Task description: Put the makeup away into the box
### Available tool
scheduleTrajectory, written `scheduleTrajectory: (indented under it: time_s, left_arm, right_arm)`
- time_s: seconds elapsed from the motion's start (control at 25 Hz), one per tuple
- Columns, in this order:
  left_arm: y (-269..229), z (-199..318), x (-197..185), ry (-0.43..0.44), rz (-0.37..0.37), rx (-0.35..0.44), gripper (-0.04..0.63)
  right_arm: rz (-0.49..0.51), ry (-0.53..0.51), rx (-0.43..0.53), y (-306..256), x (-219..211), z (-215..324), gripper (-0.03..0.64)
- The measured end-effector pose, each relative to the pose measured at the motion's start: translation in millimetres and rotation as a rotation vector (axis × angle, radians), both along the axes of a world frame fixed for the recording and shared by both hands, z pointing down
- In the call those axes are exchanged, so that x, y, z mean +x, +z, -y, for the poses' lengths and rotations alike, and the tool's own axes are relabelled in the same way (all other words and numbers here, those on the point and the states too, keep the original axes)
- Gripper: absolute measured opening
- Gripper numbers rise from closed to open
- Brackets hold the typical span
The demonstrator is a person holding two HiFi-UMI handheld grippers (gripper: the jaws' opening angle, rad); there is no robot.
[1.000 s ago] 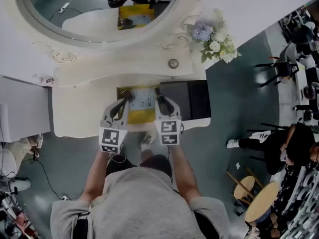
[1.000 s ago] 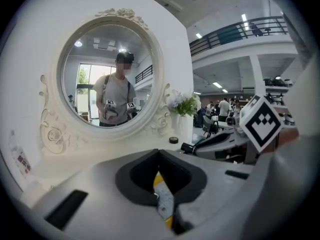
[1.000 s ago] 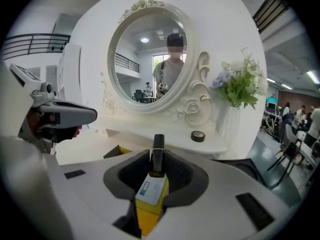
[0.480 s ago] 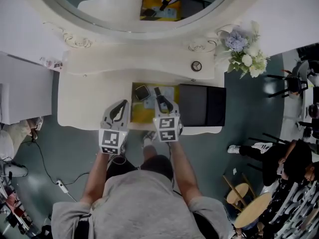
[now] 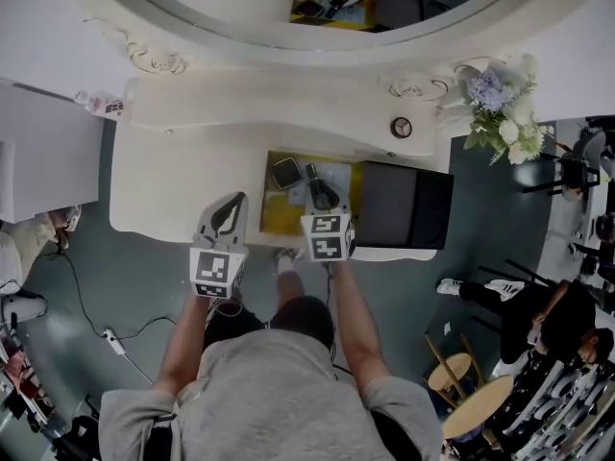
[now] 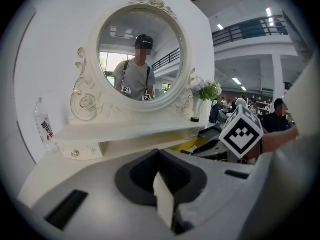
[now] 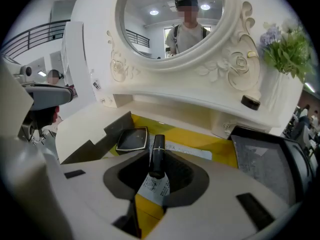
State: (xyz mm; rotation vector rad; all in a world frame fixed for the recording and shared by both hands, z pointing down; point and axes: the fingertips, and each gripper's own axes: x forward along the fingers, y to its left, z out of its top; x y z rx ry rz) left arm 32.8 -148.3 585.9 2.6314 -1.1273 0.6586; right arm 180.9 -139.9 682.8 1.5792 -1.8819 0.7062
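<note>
The right tool (image 7: 156, 181) is closed narrowly on a tube (image 7: 158, 156), gripping its white labelled middle. The tube's black cap points ahead toward the mirror (image 7: 170, 19), and its yellow end runs back between the jaws. The tube hangs over the open yellow box (image 7: 210, 144) in the middle of the worktop (image 5: 173, 181); whether it touches the box floor cannot be told. Just left of the cap, a square black compact (image 7: 132, 139) lies flat inside the box, and a white paper slip (image 7: 192, 151) lies on the yellow floor beyond. A black case (image 5: 404, 205) sits against the box's right side. The left tool (image 6: 162, 196) has its jaws together with nothing between them. From the head view it is over bare worktop just left of the box, near the front edge. Flowers (image 5: 500, 113) stand at the worktop's far right corner.
</note>
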Motion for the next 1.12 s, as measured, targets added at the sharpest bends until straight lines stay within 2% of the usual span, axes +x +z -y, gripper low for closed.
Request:
scheduleTrajectory:
  time_s: [0.36,0.44,0.48,0.68,0.92,1.12]
  left_arm:
    - [4,-1,-2,0.001,-0.001,-0.004,0.003]
    - [2,0,-1,0.001,-0.001,0.001,0.003]
    - [-1,0,0,0.004,-0.003,0.007,0.003]
    - [-12,3,3,0.004,-0.011,0.035,0.003]
    - [-32,4,11,0.029,-0.023,0.071,0.003]
    - [-64,5,23,0.056,-0.051,0.123,0.003]
  right_arm:
    - [0.001,-0.004,-0.018,8,-3,-1,0.106]
    - [0.017,-0.009,-0.012,5,-5,-1,0.179]
    - [0.024,-0.009,-0.010,4,-6,-2,0.191]
    - [0.022,-0.006,0.011,-9,-5,-2,0.196]
    - [0.010,0.016,0.067,-34,4,1,0.196]
    - [-0.003,0.056,0.176,-84,19,1,0.196]
